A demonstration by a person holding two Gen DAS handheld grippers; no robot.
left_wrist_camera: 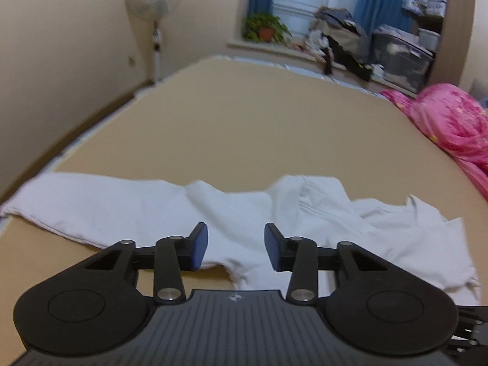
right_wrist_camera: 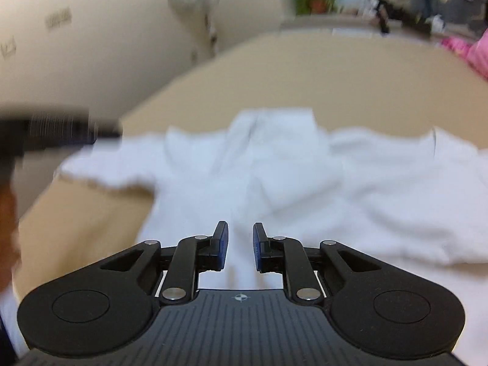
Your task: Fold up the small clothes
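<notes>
Left wrist view shows your left tool [left_wrist_camera: 236, 248] apart and empty above the white garment [left_wrist_camera: 244, 213], which lies crumpled and unfolded near the bed's [left_wrist_camera: 244, 122] near edge; your right tool [right_wrist_camera: 240, 247] also gapes empty.

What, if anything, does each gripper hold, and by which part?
Nothing. The left gripper and right gripper are both open above the white garment, with no cloth between their fingers.

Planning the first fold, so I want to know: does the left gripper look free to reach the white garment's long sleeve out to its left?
Probably yes. The left gripper is open above the white garment, and the sleeve lies flat and uncovered on the tan surface.
</notes>
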